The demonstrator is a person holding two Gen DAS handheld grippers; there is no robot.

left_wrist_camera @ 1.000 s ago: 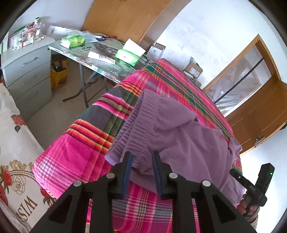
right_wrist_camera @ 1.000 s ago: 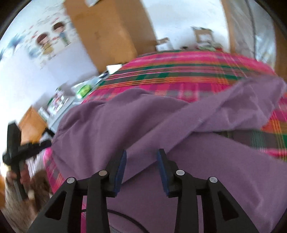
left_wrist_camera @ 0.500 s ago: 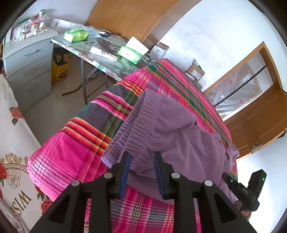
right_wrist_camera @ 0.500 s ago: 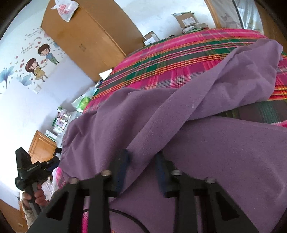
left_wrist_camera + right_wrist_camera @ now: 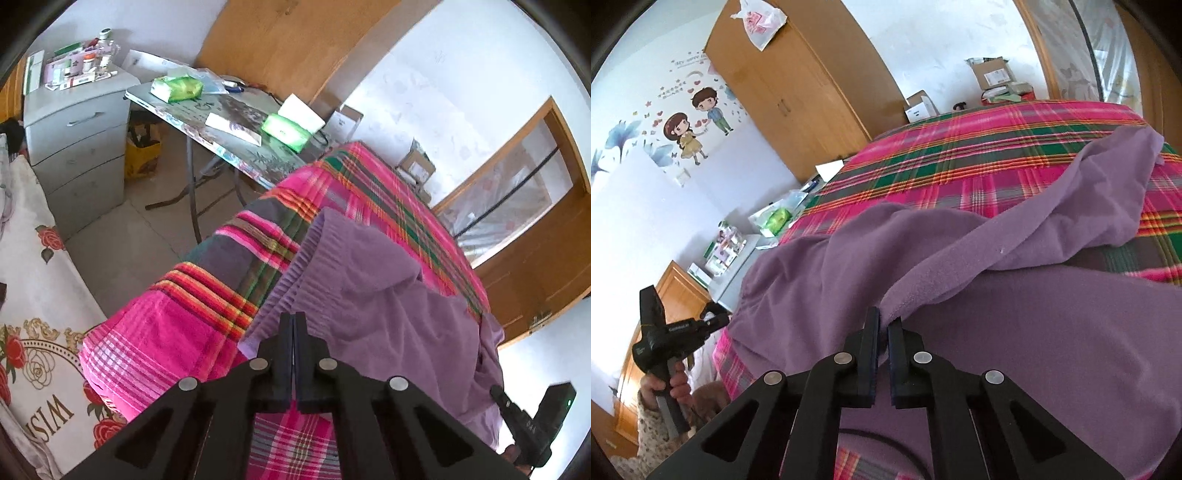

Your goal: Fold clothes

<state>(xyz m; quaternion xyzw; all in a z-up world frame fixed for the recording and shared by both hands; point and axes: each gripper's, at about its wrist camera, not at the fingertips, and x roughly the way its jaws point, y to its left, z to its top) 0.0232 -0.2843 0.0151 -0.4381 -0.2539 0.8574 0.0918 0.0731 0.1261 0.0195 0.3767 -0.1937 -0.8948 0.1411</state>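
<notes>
A purple garment (image 5: 388, 295) lies rumpled on a bed under a pink plaid blanket (image 5: 177, 332). Its ribbed hem faces the bed's near corner. My left gripper (image 5: 293, 321) is shut, its tips pinching that hem at the near edge. In the right wrist view the same purple garment (image 5: 1034, 332) fills the foreground, with one part folded over towards the far right. My right gripper (image 5: 883, 325) is shut on the edge of a raised fold. Each view also shows the other tool: the right gripper (image 5: 532, 424) at the lower right, the left gripper (image 5: 714, 319) in a hand at the left.
A folding table (image 5: 221, 122) with green packs and a grey drawer cabinet (image 5: 81, 129) stand left of the bed, across bare floor. Rose-patterned bedding (image 5: 37, 295) lies at the near left. A wooden wardrobe (image 5: 798, 92) and cardboard boxes (image 5: 991, 74) line the far wall.
Both grippers stood open astride the purple fabric and have shut on it. The right one has also drawn up a little with the fold.
</notes>
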